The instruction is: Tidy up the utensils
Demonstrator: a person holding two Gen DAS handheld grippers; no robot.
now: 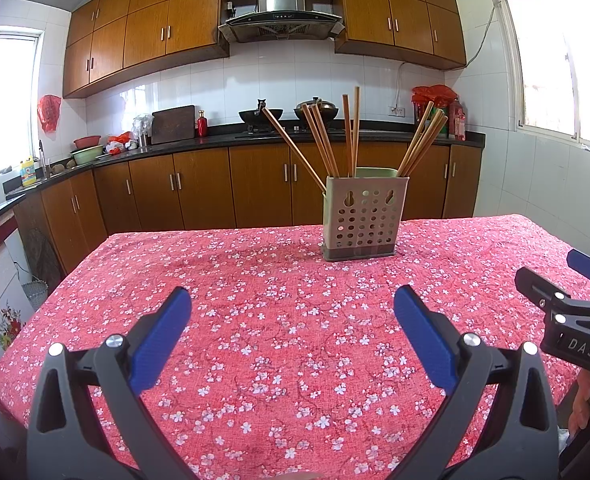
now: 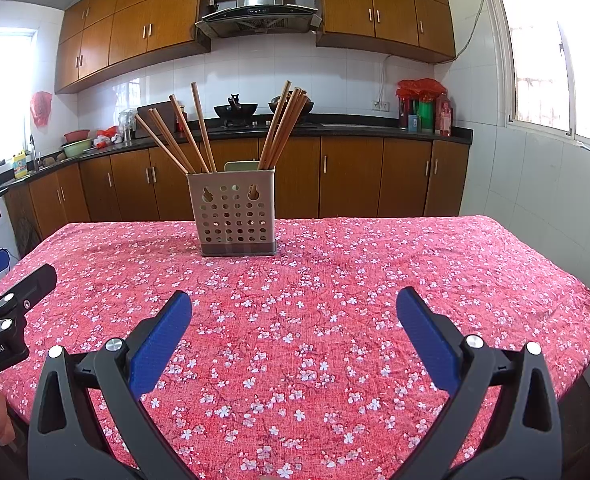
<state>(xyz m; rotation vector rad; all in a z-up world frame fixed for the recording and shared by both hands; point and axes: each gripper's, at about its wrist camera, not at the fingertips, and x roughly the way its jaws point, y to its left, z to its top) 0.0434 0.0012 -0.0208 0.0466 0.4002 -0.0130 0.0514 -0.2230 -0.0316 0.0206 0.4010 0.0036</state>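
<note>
Surface: a table (image 1: 255, 280) covered by a red cloth with small white blossoms is seen in a kitchen; no loose utensils are seen on the cloth.
Left tongs (image 1: 293, 308): held low over the near edge of the surface, blue pads spread wide, nothing pinched.
Right tongs (image 2: 295, 312): held level beside the left, likewise spread wide and empty; their black frame is caught at the right edge of the left view.
Holder (image 1: 361, 216): a perforated beige utensil holder is stood upright toward the far side of the surface, well apart from both tongs; a green insert is glimpsed at its back rim.
Chopsticks (image 1: 323, 140): wooden chopsticks are stood in the holder, fanned out in loose groups to left, middle and right, tips leaning past the rim.
Handling: the sticks are judged light, stiff and smooth, liable to roll or pivot if pinched near an end; a grip on the exposed upper shaft, across the stick, is judged best. The holder is judged light enough to tip when a stick is dragged sideways.
Background: brown cabinets, a black counter with woks (image 1: 261, 114), a range hood (image 1: 281, 8) and bright windows are seen beyond.
</note>
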